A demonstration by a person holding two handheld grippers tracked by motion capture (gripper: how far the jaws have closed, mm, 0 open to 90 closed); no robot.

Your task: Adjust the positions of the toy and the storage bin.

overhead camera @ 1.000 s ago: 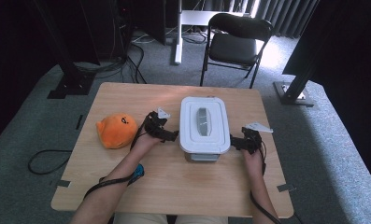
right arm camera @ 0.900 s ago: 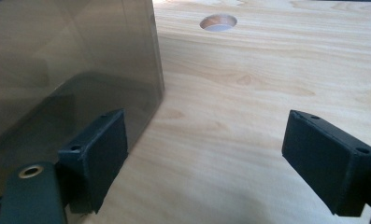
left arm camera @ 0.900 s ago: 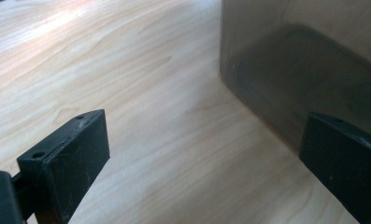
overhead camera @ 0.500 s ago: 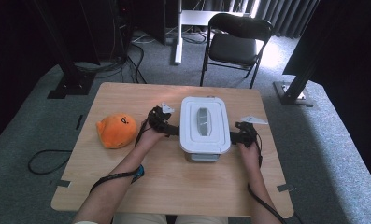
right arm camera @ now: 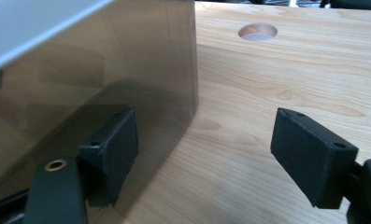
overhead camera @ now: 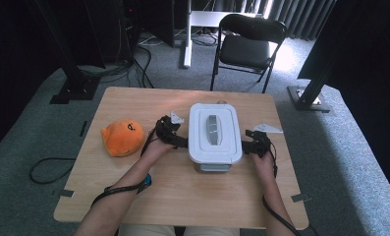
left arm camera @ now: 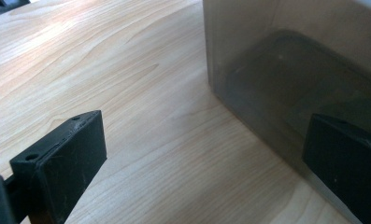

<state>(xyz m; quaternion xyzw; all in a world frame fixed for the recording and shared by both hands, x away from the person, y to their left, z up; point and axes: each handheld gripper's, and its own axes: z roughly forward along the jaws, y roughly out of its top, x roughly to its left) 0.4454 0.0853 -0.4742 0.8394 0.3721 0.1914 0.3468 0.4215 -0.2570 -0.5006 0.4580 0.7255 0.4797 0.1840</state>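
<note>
Flanking the lidded white box (overhead camera: 215,139) at mid-table, both tools stand ready. Past the orange plush toy (overhead camera: 122,138), the left gripper (overhead camera: 181,141) gapes wide at the box's left wall; the right gripper (overhead camera: 247,146), jaws just narrowing yet gripping nothing, meets its right wall. Lid on, lifting still ahead.

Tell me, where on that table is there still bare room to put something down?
The near strip of the table, between the two forearms in front of the white lidded box, is bare. So is the far-left corner behind the orange plush toy, and the far-right corner. It is crowded mid-table, where the left hand-held gripper and right hand-held gripper flank the box.
</note>
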